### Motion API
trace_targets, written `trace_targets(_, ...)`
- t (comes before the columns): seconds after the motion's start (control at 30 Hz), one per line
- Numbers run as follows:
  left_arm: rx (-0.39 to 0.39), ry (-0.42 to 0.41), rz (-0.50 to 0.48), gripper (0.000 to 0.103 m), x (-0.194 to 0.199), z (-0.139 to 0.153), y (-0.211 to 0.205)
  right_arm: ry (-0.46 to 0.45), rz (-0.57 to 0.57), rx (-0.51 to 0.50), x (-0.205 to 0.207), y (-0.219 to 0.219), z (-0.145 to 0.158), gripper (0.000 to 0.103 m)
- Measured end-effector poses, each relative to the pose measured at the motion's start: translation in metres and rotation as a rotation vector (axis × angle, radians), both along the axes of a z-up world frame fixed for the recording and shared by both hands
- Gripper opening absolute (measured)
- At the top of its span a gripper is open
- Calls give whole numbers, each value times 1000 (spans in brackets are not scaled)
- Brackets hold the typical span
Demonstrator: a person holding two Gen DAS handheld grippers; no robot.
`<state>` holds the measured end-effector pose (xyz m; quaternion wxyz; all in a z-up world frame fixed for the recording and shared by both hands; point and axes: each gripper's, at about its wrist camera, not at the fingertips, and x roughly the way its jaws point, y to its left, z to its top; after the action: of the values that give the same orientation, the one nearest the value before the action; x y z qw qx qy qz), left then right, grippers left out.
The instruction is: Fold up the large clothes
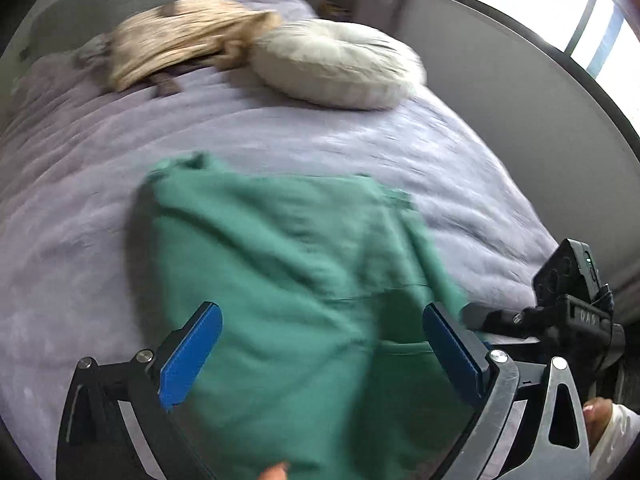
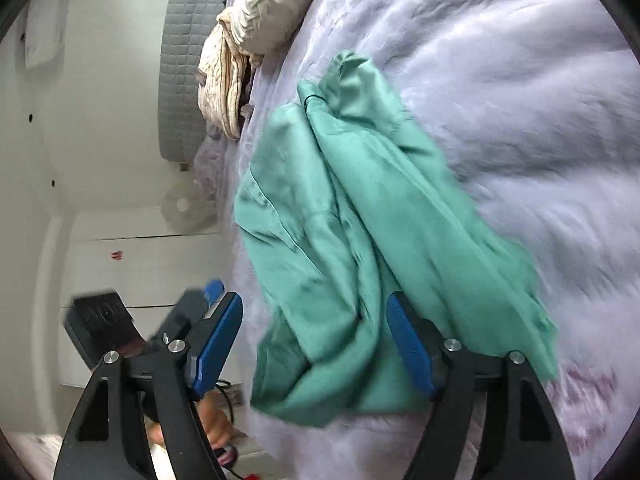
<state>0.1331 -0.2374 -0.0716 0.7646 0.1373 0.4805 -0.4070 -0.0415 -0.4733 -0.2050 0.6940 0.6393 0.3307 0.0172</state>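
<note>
A: Left wrist view: left gripper (image 1: 320, 356) jaws spread wide, nothing pinched. Green garment (image 1: 296, 272) lies rumpled on the lilac bedspread (image 1: 360, 140), just below the blue pads (image 1: 192, 360).

B: Right wrist view agrees. Right gripper (image 2: 316, 344) jaws also apart, garment (image 2: 360, 220) lying loose between and beyond them, not clamped.

A: White pillow (image 1: 340, 64) and beige cloth (image 1: 176, 44) sit at the far end, well apart from the garment.

B: Frames blurred; the folds are hard to read.
</note>
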Motion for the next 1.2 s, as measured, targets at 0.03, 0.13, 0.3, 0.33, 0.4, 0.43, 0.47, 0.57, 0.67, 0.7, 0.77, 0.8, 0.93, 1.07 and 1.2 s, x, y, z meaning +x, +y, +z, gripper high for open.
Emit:
trace_targets(0.03,18,-19,42,100,7,-5,6,14,23,-12,9,-1,-2,78)
trace_targets(0.13,87,-50,168,100,36,-22,35,43,91,-43,47,10,-1,77)
trace_targets(0.3,170,-5,299,100,68,-65,74,16,214,-118,121,14,13,78)
trace_targets(0.33,167,22,316,100,70,-74,81,28,235,-148,131,16,14,78)
trace_targets(0.4,161,34,341,100,69,-84,86,110,283,-240,146,22,16,7)
trace_targets(0.43,163,35,350,100,68,-87,87,140,297,-276,151,26,20,7)
trace_targets(0.47,163,38,357,100,67,-87,86,107,298,-282,154,28,27,7)
trace_targets(0.57,156,44,362,100,66,-81,83,-28,252,-289,150,22,60,6)
trace_targets(0.67,117,29,323,100,57,-68,66,-84,215,-299,147,7,83,6)
trace_targets(0.7,110,16,295,100,52,-66,56,-76,207,-311,141,2,84,6)
trace_targets(0.77,102,0,246,100,42,-66,37,-28,185,-316,129,-8,73,6)
trace_targets(0.8,108,-10,222,100,36,-69,27,21,171,-315,125,-15,59,6)
trace_targets(0.93,103,18,180,102,28,-84,7,153,147,-304,119,-30,6,6)
trace_targets(1.07,111,37,178,102,31,-83,9,158,99,-227,111,-37,-11,8)
trace_targets(1.2,130,-2,177,102,24,-63,32,215,135,-340,99,-27,25,27)
